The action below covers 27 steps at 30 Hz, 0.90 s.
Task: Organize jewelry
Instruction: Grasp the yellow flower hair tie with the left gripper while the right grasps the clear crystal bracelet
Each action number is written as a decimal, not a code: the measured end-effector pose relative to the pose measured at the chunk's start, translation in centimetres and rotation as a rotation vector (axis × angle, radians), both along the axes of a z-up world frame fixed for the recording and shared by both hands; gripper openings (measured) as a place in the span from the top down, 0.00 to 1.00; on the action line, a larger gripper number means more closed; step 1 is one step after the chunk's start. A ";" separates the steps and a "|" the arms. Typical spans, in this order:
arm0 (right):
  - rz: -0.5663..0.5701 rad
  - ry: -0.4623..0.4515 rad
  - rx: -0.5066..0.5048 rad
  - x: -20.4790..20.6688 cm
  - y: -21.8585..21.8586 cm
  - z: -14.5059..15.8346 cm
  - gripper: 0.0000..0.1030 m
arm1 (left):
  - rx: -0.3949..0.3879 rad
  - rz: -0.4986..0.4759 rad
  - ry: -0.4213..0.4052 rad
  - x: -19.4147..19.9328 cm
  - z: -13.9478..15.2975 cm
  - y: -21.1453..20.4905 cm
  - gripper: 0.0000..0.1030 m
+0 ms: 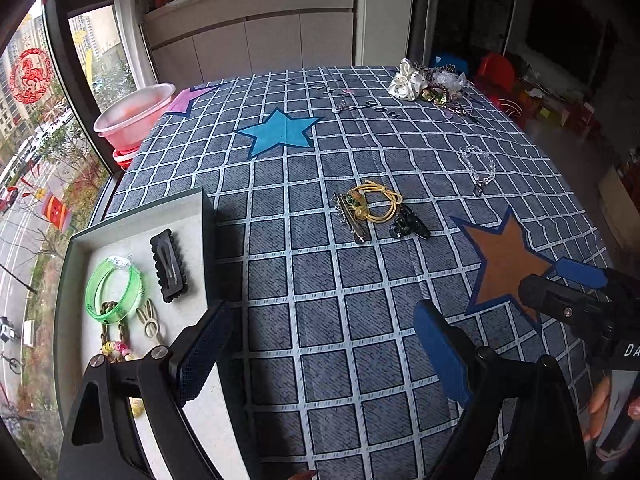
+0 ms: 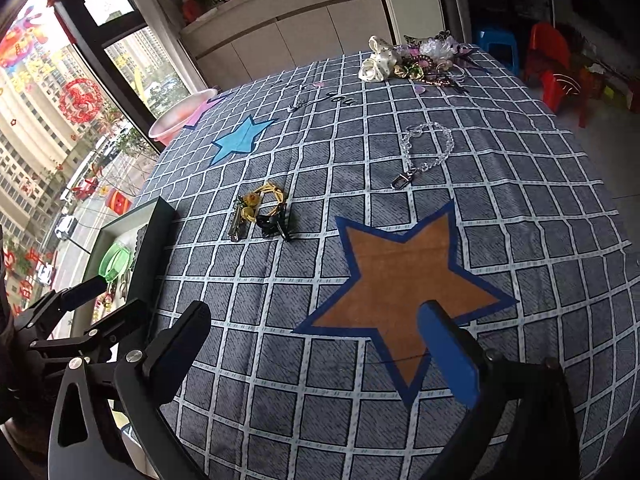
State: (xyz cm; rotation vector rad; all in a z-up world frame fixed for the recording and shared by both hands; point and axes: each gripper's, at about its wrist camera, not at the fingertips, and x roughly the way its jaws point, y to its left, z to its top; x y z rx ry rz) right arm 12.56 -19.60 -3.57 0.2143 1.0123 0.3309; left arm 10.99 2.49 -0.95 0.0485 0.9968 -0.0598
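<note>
Both of your tools are released and carry nothing: the left hand-held gripper (image 1: 320,344) hangs over the desk (image 1: 320,380) with the tray (image 1: 200,216) just off its left finger, and the right hand-held gripper (image 2: 320,344) hovers over the orange star (image 2: 400,272). You look to be between picks. Ahead of both lies the cluster of yellow hair tie and clips (image 1: 376,212); the crystal bracelet (image 2: 430,148) sits farther ahead, right of it. Next, reach forward to the cluster, close on one piece, then carry it left into the tray.

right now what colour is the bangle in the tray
Translucent green bangle, lying in the tray; clearest in the left wrist view.
</note>
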 end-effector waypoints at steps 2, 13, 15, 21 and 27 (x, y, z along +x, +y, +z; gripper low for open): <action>-0.001 0.029 -0.018 0.6 -0.5 -0.4 0.00 | -0.008 0.005 0.026 1.2 -0.4 -0.2 0.06; -0.086 0.062 -0.088 4.5 -3.9 -1.1 0.00 | -0.001 0.019 0.055 7.2 -1.0 -0.4 0.06; -0.100 0.064 -0.100 5.5 -4.3 -1.2 0.00 | -0.006 -0.001 0.052 8.1 -0.8 -0.9 0.06; -0.137 0.069 -0.139 8.7 -5.2 -1.5 0.00 | -0.011 -0.058 0.061 10.8 -1.3 -2.9 0.20; -0.167 0.071 -0.167 11.9 -5.8 -1.9 0.01 | 0.008 -0.100 0.092 12.7 -2.6 -4.9 0.22</action>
